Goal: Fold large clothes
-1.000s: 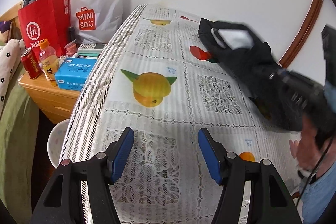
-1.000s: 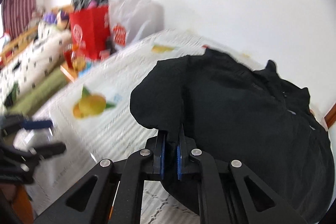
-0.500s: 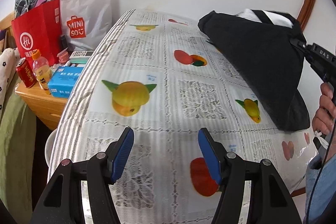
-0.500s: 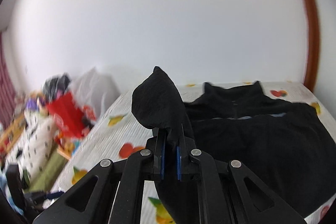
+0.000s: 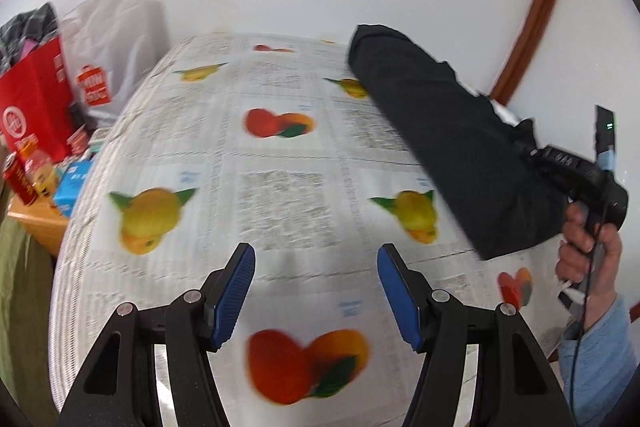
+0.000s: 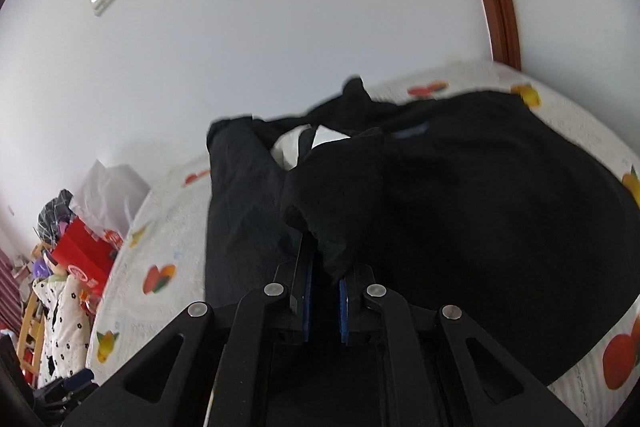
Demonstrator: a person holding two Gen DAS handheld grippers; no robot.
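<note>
The left gripper (image 5: 316, 289) is hovering with its blue pads spread wide and nothing between them over the fruit-print tablecloth (image 5: 280, 155), while the right gripper (image 6: 323, 297) is pinching a fold of the black garment (image 6: 480, 211), which is lying on the right side of the table. Off the table's left edge, a red shopping bag (image 5: 34, 107), a white Miniso bag (image 5: 108, 59) and a red can (image 5: 18, 179) are crowding a low wooden stand (image 5: 34, 223).
</note>
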